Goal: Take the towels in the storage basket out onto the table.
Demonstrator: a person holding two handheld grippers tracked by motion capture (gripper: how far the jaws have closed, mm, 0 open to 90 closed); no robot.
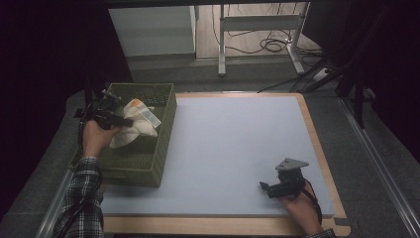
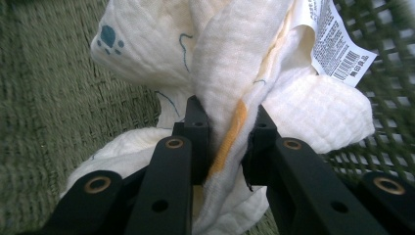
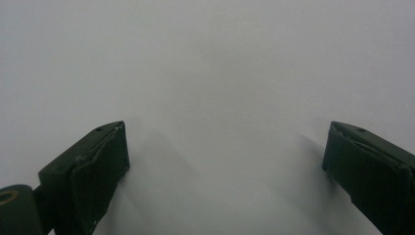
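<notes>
Lifting step in hand, by the look of it: left hand-held gripper (image 2: 222,142) pinching a bunched fold of the cream muslin cloth (image 2: 235,73), jaws pressed on the fabric with an orange-trimmed edge running down between them. Cloth hanging over the inside of the green woven basket (image 1: 148,168) at the left edge of the counter (image 1: 233,148), partly raised above the basket floor, a white printed label (image 2: 337,46) dangling off its upper right. In the high view, same left hand-held gripper (image 1: 116,120) over the basket, cloth (image 1: 136,126) draped just beside it. Right hand-held gripper (image 3: 225,156) spread wide with nothing between the jaws, resting low over the bare grey mat; seen in the high view (image 1: 267,187) near the front right corner, well apart from the basket. Next, probably: raise the cloth clear of the basket rim, carry it over the open mat, keep the pinch firm so the loose folds do not slip, and bring the idle right side in to catch a free corner.
</notes>
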